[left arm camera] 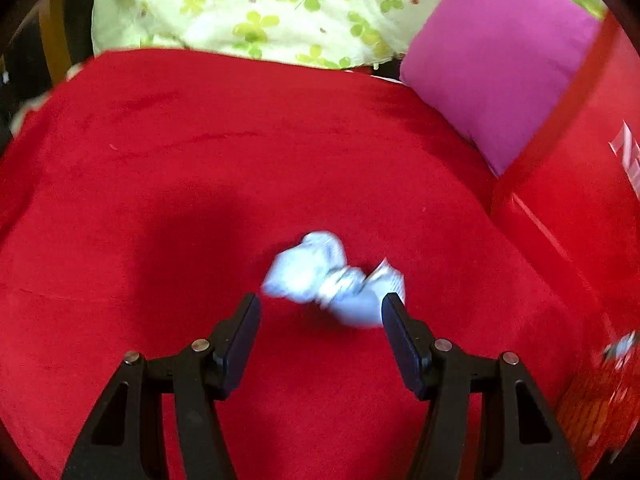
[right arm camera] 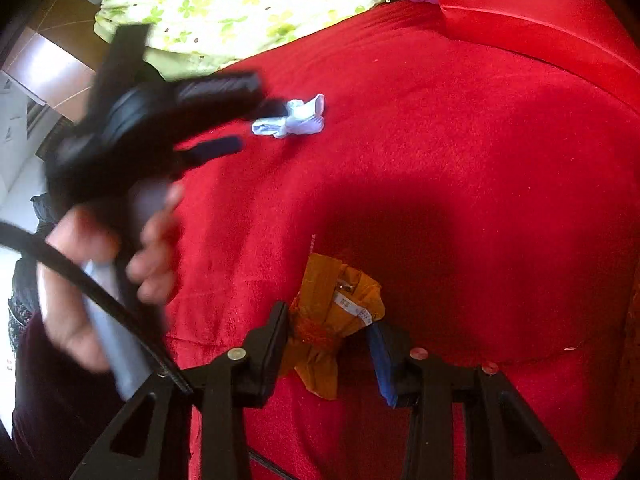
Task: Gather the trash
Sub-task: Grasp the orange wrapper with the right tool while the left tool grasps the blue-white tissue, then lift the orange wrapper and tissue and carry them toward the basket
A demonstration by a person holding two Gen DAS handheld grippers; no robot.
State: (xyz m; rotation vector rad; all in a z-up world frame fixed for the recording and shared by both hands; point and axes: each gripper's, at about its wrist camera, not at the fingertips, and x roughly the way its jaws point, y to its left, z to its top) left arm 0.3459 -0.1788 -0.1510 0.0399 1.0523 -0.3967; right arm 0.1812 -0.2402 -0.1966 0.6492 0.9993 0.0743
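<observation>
A crumpled white wrapper [left arm camera: 334, 278] lies on the red sofa seat [left arm camera: 200, 160], just past my left gripper [left arm camera: 322, 308], which is open with its right finger touching the wrapper's edge. In the right wrist view the same wrapper [right arm camera: 298, 120] lies beside the blurred left gripper [right arm camera: 248, 118]. A crumpled orange wrapper [right arm camera: 334, 312] lies on the red seat [right arm camera: 460, 140] between the open fingers of my right gripper [right arm camera: 330, 334]. Whether those fingers touch it is unclear.
A pink cushion [left arm camera: 496, 76] leans at the sofa's right corner. A green floral cushion [left arm camera: 256, 4] sits at the far end, and also shows in the right wrist view [right arm camera: 224, 4]. The red backrest [left arm camera: 580, 200] rises on the right. A hand [right arm camera: 100, 264] holds the left gripper.
</observation>
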